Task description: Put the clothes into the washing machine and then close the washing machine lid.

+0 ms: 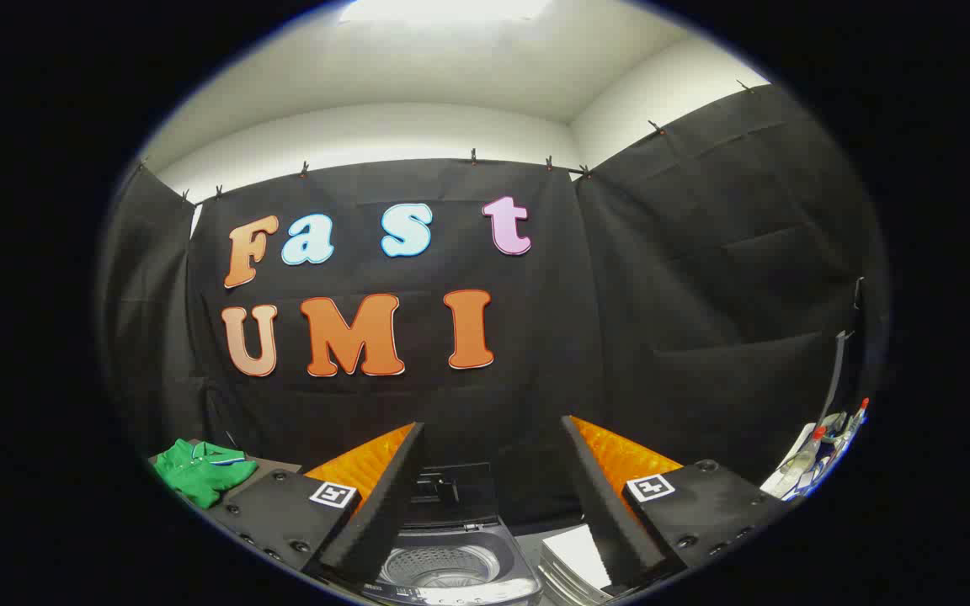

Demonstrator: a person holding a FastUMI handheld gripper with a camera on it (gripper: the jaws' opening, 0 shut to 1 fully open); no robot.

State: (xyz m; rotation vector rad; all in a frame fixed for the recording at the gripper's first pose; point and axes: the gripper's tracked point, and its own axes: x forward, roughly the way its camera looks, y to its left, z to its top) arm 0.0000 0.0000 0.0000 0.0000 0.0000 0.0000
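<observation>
A green polo shirt (201, 471) lies folded on a brown surface to the left, beyond my left finger. The washing machine (451, 564) stands low down between my two fingers, its dark lid (451, 492) raised upright behind the drum opening, and the perforated metal drum (434, 568) shows inside. My gripper (493, 438) is open, with its fingers spread wide and nothing between them. It hovers above and in front of the machine, well apart from the shirt.
A flat white and grey item (578, 560) lies just right of the machine, partly behind my right finger. At the far right several bottles and cleaning items (822, 450) stand together. Black cloth walls close the booth behind and at both sides.
</observation>
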